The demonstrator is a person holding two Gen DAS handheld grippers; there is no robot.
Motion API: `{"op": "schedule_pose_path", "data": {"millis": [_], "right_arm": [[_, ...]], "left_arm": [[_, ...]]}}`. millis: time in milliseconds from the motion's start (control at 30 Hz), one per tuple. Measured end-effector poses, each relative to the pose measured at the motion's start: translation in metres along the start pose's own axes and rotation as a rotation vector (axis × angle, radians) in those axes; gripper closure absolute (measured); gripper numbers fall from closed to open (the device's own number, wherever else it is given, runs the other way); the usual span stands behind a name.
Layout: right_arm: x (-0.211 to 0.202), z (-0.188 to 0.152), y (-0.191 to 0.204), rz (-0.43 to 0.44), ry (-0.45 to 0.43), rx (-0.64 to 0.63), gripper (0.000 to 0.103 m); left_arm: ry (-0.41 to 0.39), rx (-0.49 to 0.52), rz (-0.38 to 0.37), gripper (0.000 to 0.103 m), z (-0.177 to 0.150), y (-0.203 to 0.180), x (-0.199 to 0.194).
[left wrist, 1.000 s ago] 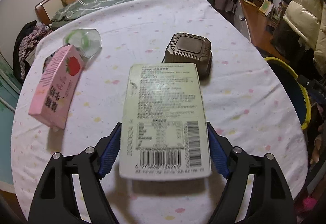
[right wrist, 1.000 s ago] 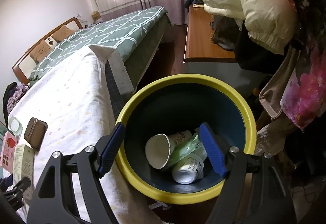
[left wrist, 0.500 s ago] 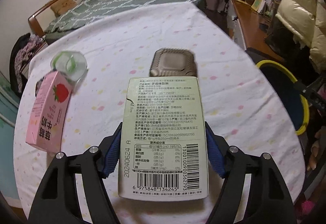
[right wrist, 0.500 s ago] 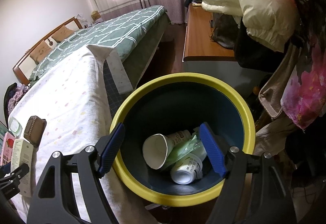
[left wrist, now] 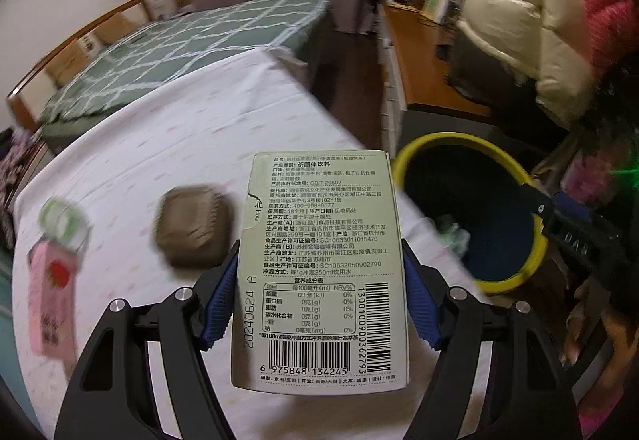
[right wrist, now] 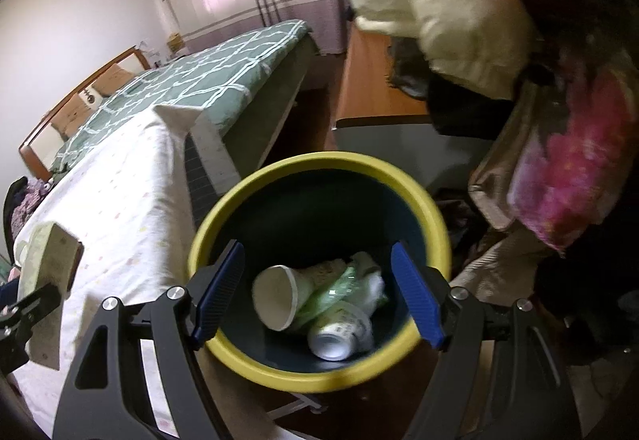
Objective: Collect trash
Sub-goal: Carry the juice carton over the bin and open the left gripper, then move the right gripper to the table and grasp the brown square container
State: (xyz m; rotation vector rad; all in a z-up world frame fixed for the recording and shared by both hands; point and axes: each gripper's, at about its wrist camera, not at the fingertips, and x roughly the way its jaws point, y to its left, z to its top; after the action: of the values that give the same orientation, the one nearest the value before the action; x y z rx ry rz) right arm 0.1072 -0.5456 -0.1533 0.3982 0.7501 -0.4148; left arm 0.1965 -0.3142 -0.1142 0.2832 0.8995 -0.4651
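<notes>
A pale green tea box (left wrist: 319, 260) with a barcode is pinched between the blue pads of my left gripper (left wrist: 319, 300), which is shut on it and holds it above the table's right edge. The same box (right wrist: 48, 260) shows at the far left of the right wrist view. Off the table's right side stands a blue bin with a yellow rim (left wrist: 439, 139). My right gripper (right wrist: 319, 288) hangs open over that bin (right wrist: 319, 160), holding nothing. Inside lie a paper cup (right wrist: 275, 296), a can (right wrist: 335, 332) and green wrappers.
On the flowered tablecloth (left wrist: 159, 140) remain a brown square box (left wrist: 193, 228), a pink strawberry carton (left wrist: 54, 300) and a clear plastic cup (left wrist: 60, 220). A bed stands behind the table. A wooden desk and hanging jackets crowd the right side.
My left gripper has lifted the tea box off the table and swung it right, so the bin now shows beside it. The right gripper drifted slightly over the bin, still open.
</notes>
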Motion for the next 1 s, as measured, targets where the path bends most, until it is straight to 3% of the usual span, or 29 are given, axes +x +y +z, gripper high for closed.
{"op": "schedule_pose_path", "data": {"millis": [433, 600, 700, 800, 1000], "right_arm": [[-0.033, -0.003, -0.052, -0.113, -0.044, 0.034, 0.031], [-0.039, -0.004, -0.063, -0.135, -0.048, 0.043, 0.031], [-0.037, -0.004, -0.060, -0.134, -0.043, 0.038, 0.031], [-0.035, -0.005, -0.052, -0.123, -0.035, 0.024, 0.031], [-0.027, -0.011, -0.022, -0.076, -0.009, -0.032, 0.031]], "left_arm": [[0.028, 0.127, -0.150, 0.031, 0.051, -0.105, 0.047], [0.034, 0.138, -0.157, 0.028, 0.057, -0.124, 0.062], [0.009, 0.119, -0.166, 0.014, 0.058, -0.123, 0.055], [-0.034, 0.096, -0.154, 0.014, 0.056, -0.111, 0.038], [-0.135, -0.045, -0.135, 0.007, 0.033, -0.046, -0.018]]}}
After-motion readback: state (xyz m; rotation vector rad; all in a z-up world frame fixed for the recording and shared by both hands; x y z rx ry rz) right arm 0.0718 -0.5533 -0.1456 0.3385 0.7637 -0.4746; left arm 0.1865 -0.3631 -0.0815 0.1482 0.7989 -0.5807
